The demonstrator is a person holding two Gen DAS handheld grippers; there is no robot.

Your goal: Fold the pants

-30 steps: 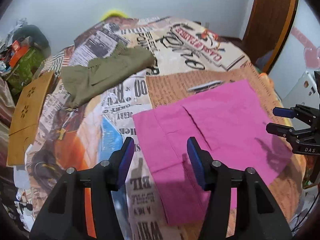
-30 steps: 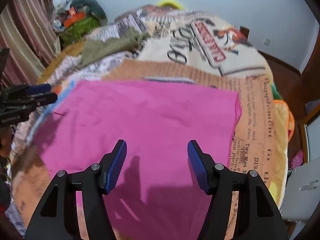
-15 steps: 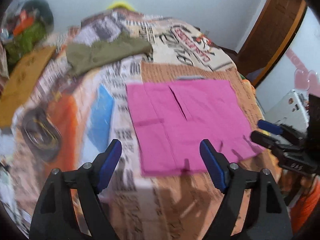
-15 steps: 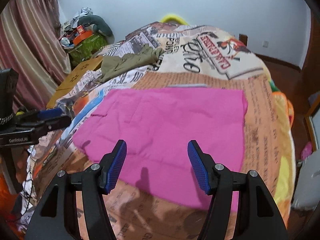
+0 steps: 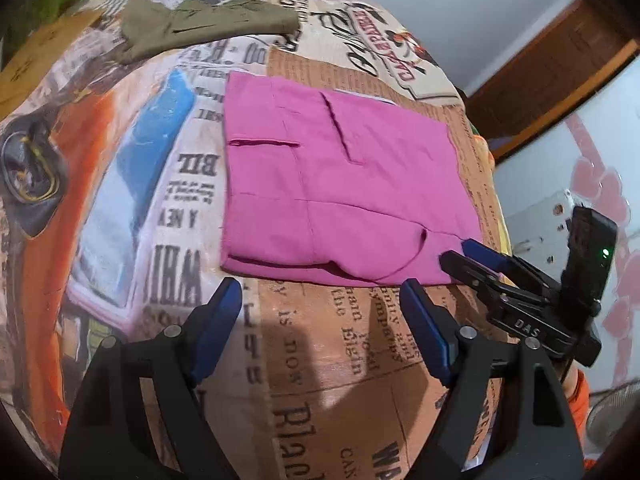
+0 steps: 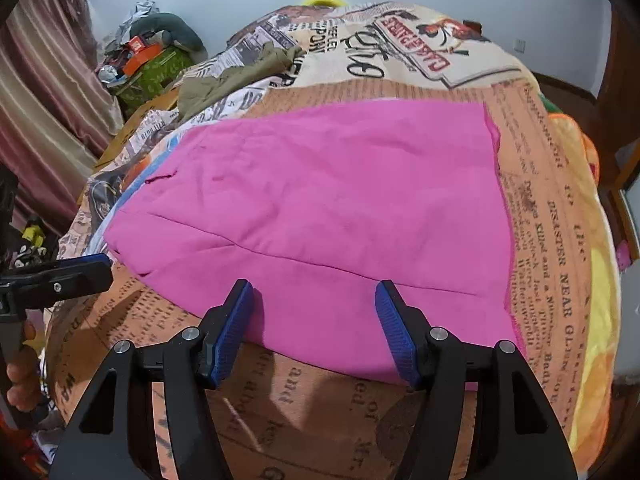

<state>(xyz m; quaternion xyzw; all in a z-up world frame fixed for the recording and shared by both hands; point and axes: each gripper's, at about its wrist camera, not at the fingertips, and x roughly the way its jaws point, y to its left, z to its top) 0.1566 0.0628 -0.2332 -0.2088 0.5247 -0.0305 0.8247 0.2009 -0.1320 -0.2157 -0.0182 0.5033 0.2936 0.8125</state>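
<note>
The pink pants (image 5: 336,184) lie folded into a flat rectangle on the newspaper-print bedspread (image 5: 328,360); they also fill the middle of the right wrist view (image 6: 328,208). My left gripper (image 5: 322,300) is open and empty, just short of the pants' near edge. My right gripper (image 6: 316,312) is open and empty, its fingertips over the near edge of the pants. It shows in the left wrist view (image 5: 460,254) at the pants' near right corner. The left gripper shows in the right wrist view (image 6: 84,270) at the left, its jaws hard to judge there.
Olive-green pants (image 5: 208,24) lie folded at the far side of the bed, also in the right wrist view (image 6: 236,76). A cluttered pile (image 6: 148,56) and a curtain (image 6: 44,92) stand at the left. A wooden door (image 5: 560,72) is at the right.
Both grippers have drawn back from over the pink pants toward the bed's near edge and lowered. The pants lie as before. Both stay open.
</note>
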